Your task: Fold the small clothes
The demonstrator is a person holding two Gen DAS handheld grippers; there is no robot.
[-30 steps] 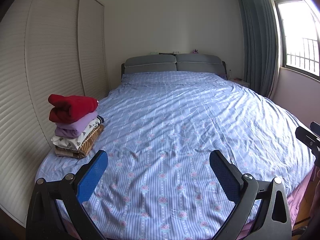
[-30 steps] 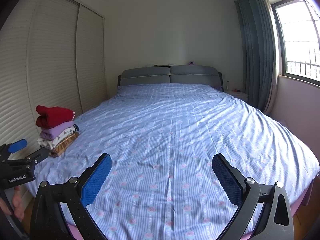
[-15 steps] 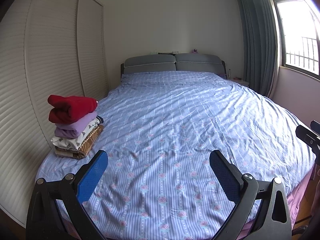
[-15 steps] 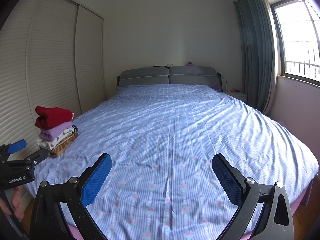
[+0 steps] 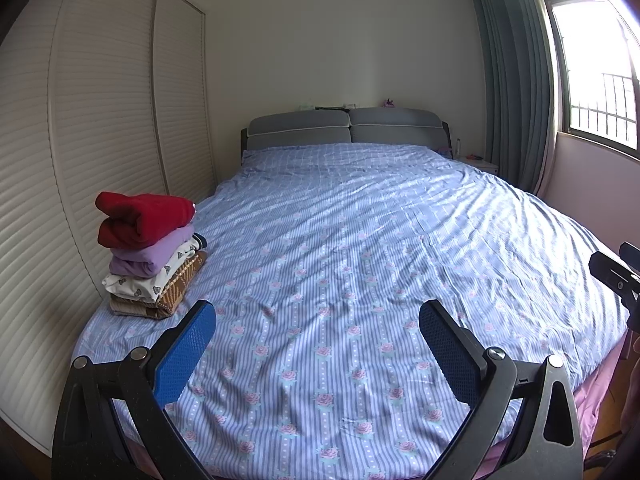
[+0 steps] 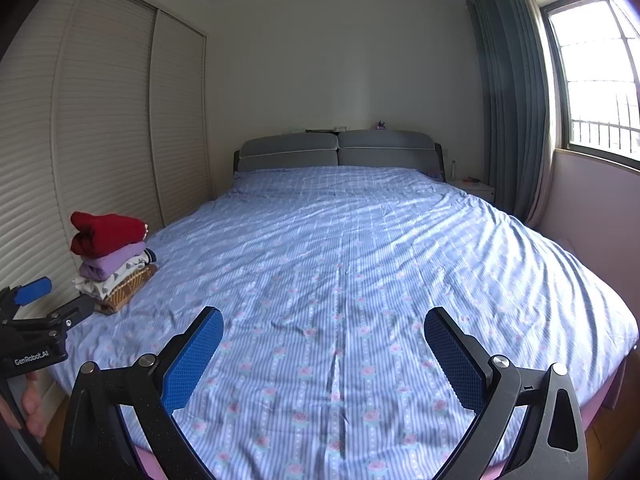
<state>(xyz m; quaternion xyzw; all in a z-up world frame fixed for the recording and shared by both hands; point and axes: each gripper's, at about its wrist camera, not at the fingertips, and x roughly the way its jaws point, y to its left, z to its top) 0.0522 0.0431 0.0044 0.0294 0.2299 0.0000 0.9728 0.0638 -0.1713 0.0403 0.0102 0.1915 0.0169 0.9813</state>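
Lighting: I see daylight from the window (image 6: 596,76) at right, overexposed; raking shadows across the bed (image 5: 360,248) wrinkles. Focus sharp. Fisheye bends the wardrobe doors (image 5: 80,140); corners vignette dark.

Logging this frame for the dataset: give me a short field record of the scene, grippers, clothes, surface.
left gripper: open, empty, hovering above the near end of the bed
right gripper: open, empty, also above the near end
folded stack: four garments piled at the bed's left edge, beside the wardrobe doors
stack order, top down: red garment, purple, white patterned, brown
bed: blue striped floral sheet, wrinkled; no loose clothing visible on it
unfolded items in view: none
window: right wall, curtain drawn aside
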